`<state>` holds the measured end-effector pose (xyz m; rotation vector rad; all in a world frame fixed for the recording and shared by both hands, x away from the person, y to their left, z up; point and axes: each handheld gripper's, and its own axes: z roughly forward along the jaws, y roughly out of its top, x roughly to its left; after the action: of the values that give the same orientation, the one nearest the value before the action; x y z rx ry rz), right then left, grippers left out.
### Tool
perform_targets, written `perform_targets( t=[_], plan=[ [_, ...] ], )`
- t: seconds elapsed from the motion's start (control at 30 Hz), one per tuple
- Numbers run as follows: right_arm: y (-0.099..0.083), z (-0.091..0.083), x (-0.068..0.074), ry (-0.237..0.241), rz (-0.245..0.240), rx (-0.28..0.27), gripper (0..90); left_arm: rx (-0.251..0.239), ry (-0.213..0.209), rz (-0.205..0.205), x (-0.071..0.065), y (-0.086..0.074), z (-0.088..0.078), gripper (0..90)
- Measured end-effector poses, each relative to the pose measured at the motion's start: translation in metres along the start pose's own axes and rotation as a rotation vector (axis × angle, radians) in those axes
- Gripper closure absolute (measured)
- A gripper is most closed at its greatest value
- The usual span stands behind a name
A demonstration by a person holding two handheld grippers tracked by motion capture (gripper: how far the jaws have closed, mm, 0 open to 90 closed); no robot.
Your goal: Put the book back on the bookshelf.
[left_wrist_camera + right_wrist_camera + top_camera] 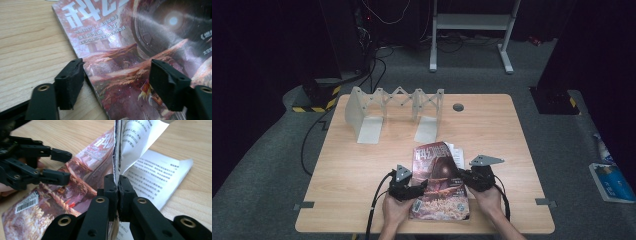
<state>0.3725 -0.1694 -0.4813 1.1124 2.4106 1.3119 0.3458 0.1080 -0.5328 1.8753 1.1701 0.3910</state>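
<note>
Wooden table (362,160) w/ magazine (439,182) lying at near edge, btwn my two claws. My right gripper (117,185) is clamped on the lifted cover edge; my left gripper (116,77) has jaws apart, straddling the mag's left edge.

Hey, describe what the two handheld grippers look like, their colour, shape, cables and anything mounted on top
Both the left gripper and the right gripper are matte black linkage frames with brass-coloured pivot rivets and blocky black jaws. Each carries a grey three-cornered plate on top, and a black cable trails back from each past the person's wrist. The forearms are bare, with no sleeves in view.
</note>
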Motion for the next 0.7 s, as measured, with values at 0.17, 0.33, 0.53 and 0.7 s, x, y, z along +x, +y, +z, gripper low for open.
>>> perform_targets(
  t=[0.17, 0.33, 0.53, 0.7],
  plan=[
    [0.000, -0.006, 0.003, 0.007, -0.016, -0.029, 87.2, 0.000, -0.012, -0.006, 0.000, 0.000, 0.000, 23.4],
    [0.002, -0.010, 0.005, 0.013, -0.041, -0.053, 87.2, -0.002, -0.022, -0.009, 0.002, 0.000, 0.000, 22.4],
    [0.009, -0.015, 0.009, 0.021, -0.065, -0.068, 87.3, -0.010, -0.043, -0.025, 0.003, 0.000, 0.000, 21.1],
    [0.013, -0.021, 0.015, 0.017, -0.097, -0.111, 87.3, -0.021, -0.073, -0.044, 0.005, 0.000, -0.001, 17.9]
  ],
)
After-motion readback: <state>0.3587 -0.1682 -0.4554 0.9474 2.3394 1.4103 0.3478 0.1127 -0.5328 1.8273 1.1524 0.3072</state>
